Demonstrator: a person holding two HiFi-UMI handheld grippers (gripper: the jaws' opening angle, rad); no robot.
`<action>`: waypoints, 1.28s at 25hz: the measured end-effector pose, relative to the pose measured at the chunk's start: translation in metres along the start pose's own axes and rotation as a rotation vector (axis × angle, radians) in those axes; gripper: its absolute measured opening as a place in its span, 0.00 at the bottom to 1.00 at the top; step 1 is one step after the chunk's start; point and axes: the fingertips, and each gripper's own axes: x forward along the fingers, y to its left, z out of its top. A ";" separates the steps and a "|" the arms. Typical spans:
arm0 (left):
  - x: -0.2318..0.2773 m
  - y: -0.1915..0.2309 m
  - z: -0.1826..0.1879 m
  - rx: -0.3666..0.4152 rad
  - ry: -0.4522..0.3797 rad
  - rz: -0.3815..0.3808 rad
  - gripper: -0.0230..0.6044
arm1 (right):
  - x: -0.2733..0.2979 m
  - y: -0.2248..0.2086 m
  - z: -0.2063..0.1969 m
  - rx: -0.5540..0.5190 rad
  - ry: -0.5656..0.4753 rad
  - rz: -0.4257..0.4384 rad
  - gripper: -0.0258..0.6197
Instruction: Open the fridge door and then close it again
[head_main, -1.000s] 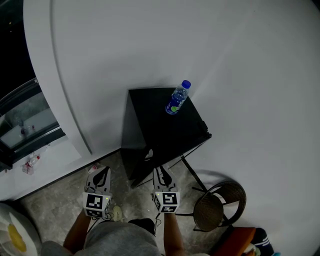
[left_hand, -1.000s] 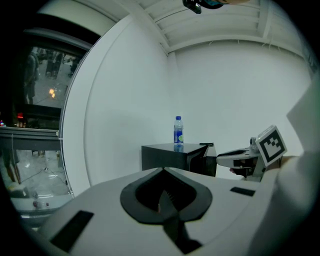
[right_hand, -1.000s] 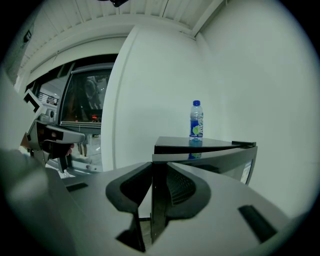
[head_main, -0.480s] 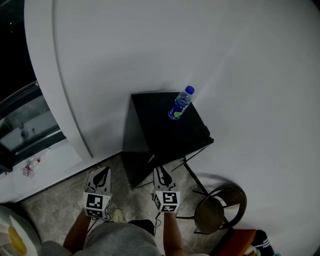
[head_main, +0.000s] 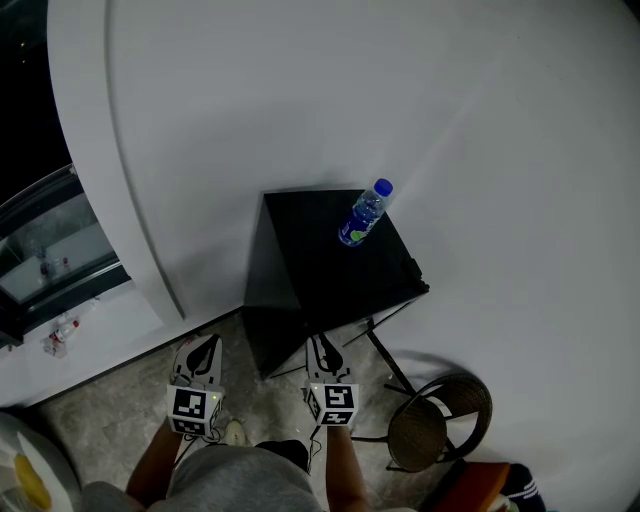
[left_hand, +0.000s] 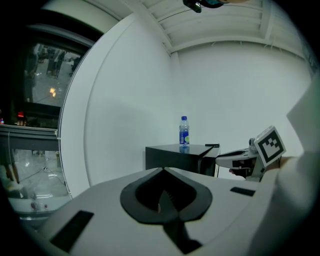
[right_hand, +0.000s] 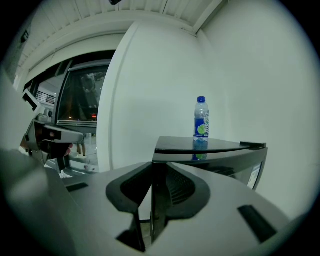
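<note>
A small black fridge (head_main: 320, 270) stands on the floor against the white wall, with a blue-capped water bottle (head_main: 364, 214) upright on its top. Both grippers hover just short of it and touch nothing. My left gripper (head_main: 205, 345) is shut and empty, off the fridge's left corner. My right gripper (head_main: 322, 345) is open a little with nothing between its fingers, pointing at the fridge's near corner. The right gripper view shows the fridge (right_hand: 210, 150) and bottle (right_hand: 201, 117) close ahead of the right gripper (right_hand: 157, 167). The left gripper view shows the fridge (left_hand: 172, 157) further off. I cannot tell whether the door is ajar.
A round dark stool (head_main: 440, 420) stands right of the fridge, near my right arm. A white curved pillar (head_main: 140, 200) rises to the left, with a dark window (head_main: 50, 240) beyond it. The floor is speckled stone.
The fridge and bottle have drifted slightly right and down in the head view as the camera shifted. Both grippers keep the same pose and jaw gap.
</note>
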 end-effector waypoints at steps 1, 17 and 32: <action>0.001 0.001 0.000 -0.001 0.000 0.001 0.04 | 0.001 0.000 0.000 0.000 0.001 -0.001 0.19; 0.011 0.010 -0.002 -0.010 0.000 0.007 0.04 | 0.014 -0.002 0.001 -0.010 0.010 0.003 0.18; -0.003 -0.008 -0.004 0.005 -0.001 -0.033 0.04 | -0.011 0.016 0.016 -0.074 -0.023 0.007 0.16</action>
